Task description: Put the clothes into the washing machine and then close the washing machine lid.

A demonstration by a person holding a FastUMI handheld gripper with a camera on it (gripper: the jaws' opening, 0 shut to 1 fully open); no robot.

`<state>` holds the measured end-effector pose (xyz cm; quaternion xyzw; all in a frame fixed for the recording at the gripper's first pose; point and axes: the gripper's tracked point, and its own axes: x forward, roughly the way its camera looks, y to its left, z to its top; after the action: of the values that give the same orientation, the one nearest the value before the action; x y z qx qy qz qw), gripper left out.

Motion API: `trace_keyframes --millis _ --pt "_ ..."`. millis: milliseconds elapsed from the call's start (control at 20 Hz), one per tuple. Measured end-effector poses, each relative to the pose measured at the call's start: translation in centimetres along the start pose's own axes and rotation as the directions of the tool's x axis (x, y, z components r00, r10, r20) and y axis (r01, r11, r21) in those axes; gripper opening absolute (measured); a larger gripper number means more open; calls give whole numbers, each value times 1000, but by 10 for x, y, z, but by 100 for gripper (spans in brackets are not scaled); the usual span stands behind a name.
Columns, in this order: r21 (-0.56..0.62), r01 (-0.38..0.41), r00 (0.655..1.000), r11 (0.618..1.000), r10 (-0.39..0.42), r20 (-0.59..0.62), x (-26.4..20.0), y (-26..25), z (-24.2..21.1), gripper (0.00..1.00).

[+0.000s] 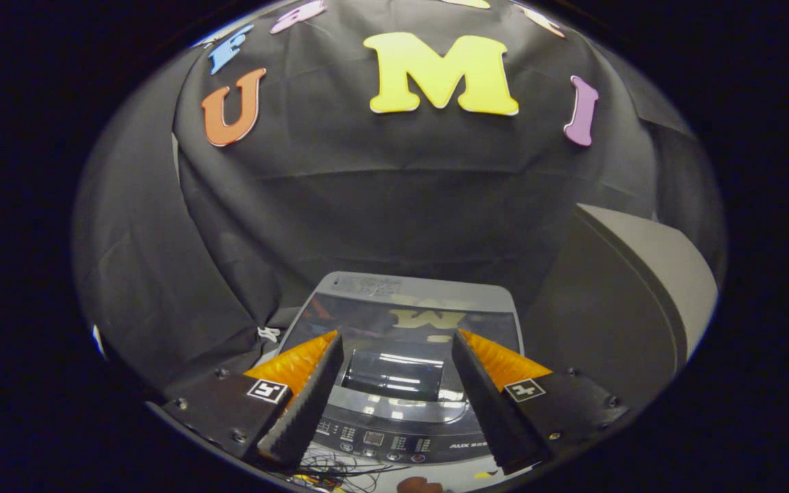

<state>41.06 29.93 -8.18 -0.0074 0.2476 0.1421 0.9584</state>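
So from the gripper view, the gripper is spread wide with nothing between its fingers, just hanging in the air above the washing machine. The machine sits right below and ahead, and you look down on its top through the gap between the two fingers. Its lid is down flat and closed, a dark glossy panel with a smaller window-like section in the middle that catches strips of light. Nearer than the lid, between the finger bases, there's the control panel with a row of little buttons and a small display, too tiny to make out. I can't spot any clothes on or around the machine from here, so can't tell where they are. Under the panel edge there's a tangle of thin wires lying on a pale surface, plus a small brownish blob I honestly can't identify. Off to the right of the machine stands a big grey boxy thing with a lighter top face, close beside the machine. There's a bit of white cord near the machine's back left corner. Behind everything hangs the black cloth wall, draped and wrinkly, reaching down to the back edge of the machine.
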Motion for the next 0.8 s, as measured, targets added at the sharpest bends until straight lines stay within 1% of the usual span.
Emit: trace_keyframes --millis 150,200,300,450,550,800 --pt "-37 -3 996 999 6 90 -46 -17 9 100" --pt "-44 10 993 999 -5 122 -64 -28 9 100" --pt "-35 17 986 999 -11 168 -102 -49 8 99" --pt "-11 23 975 1000 -20 223 -173 -80 0 99" --pt "-5 40 965 999 -38 259 -212 -106 -6 100" --pt "1 81 947 997 -77 311 -319 -164 -46 100"
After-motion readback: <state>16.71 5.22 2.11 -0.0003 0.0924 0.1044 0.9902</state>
